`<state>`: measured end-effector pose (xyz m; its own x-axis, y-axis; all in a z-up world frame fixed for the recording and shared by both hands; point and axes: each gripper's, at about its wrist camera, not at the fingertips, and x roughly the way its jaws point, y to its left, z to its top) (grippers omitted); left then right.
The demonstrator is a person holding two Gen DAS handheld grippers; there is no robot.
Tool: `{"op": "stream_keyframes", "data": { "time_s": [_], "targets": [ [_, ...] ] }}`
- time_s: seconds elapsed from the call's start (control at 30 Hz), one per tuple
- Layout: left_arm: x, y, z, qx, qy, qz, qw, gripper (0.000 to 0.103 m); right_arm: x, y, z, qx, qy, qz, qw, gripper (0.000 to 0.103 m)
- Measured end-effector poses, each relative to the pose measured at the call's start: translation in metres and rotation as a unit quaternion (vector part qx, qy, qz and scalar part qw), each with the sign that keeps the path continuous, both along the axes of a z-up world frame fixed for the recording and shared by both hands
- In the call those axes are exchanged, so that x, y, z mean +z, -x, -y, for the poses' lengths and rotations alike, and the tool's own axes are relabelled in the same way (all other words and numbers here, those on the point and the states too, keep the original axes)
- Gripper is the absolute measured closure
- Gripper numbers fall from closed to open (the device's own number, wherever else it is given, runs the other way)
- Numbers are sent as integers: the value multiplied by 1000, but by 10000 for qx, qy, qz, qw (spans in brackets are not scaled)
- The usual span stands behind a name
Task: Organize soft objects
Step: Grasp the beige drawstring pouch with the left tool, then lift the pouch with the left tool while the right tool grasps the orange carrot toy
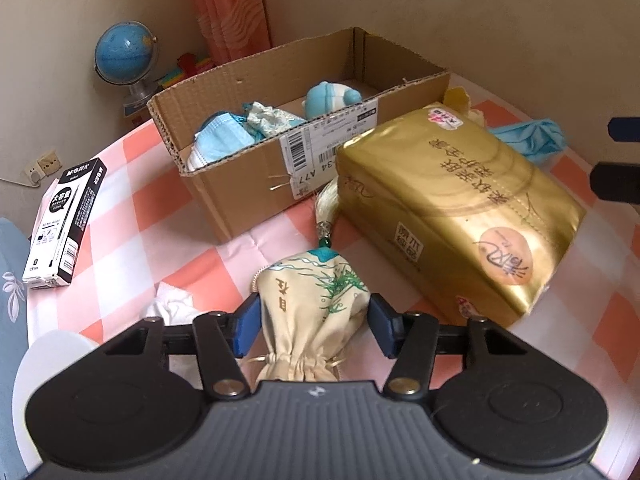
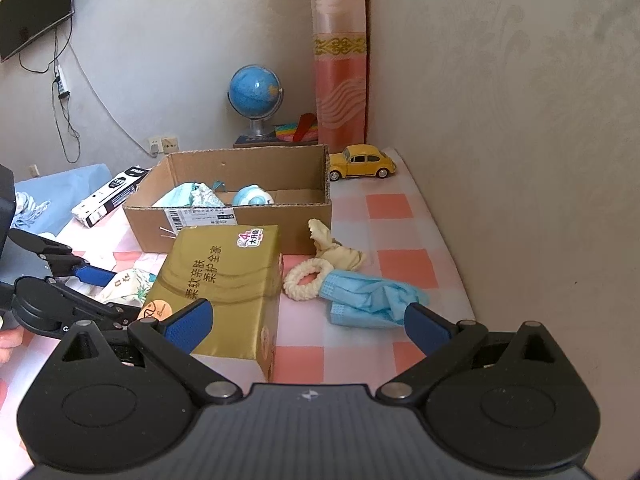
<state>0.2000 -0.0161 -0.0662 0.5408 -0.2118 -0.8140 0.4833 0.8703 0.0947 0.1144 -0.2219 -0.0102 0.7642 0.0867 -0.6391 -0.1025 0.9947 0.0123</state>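
Left wrist view, lower centre: the left gripper [image 1: 313, 322] has its two blue pads pressed against both sides of a cream drawstring pouch [image 1: 310, 300] printed with green plants; the pouch lies on the checked tablecloth [image 1: 132, 216], its tassel cord running up toward the cardboard box [image 1: 240, 196]. The grip is closed on the pouch.

Centre of that frame: the box is open-topped and holds a blue face mask [image 1: 222, 142], a pale crumpled fabric item [image 1: 268, 118] and a blue-and-white soft toy [image 1: 330, 98]. To the right, touching the box's front, stands a gold tissue pack [image 1: 452, 208]. A black-and-white pen carton [image 1: 62, 224] lies at mid left. A globe [image 1: 122, 52] stands upper left. A crumpled white tissue [image 1: 172, 304] lies just left of the gripper.

Right wrist view, lower centre: the right gripper [image 2: 308, 326] stands spread wide, nothing between its pads; its left pad overlaps the tissue pack [image 2: 224, 276] in the frame.

Shown only in this view: a blue mask bundle [image 2: 368, 300] at centre right, fully visible here and merely an edge in the other frame; a cream braided ring [image 2: 306, 280] touching it; a cream cloth piece [image 2: 336, 250] just above; a yellow toy car [image 2: 362, 160] beside the box's [image 2: 256, 232] far right corner; a wall-mounted screen [image 2: 36, 4] upper left. The left gripper [image 2: 104, 292] appears at mid left, with the pouch [image 2: 128, 286] between its fingers.
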Motion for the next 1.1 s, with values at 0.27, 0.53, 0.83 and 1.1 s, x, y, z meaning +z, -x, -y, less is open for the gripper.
{"op": "stream_keyframes", "data": {
  "time_s": [0.27, 0.53, 0.83, 1.1],
  "targets": [
    [5, 23, -2, -50, 123, -47, 9999, 51, -1, 9, -2, 142, -41, -106, 9998, 0],
    [14, 61, -9, -32, 238, 20, 9997, 51, -11, 25, -6, 521, -115, -395, 9978, 0],
    [30, 91, -18, 10, 317, 223, 9992, 52, -29, 47, -39, 1406, 69, -632, 9880, 24],
    [39, 110, -32, 130, 479, 291, 9983, 52, -44, 54, -74, 2161, 330, -836, 9722, 48]
  ]
}}
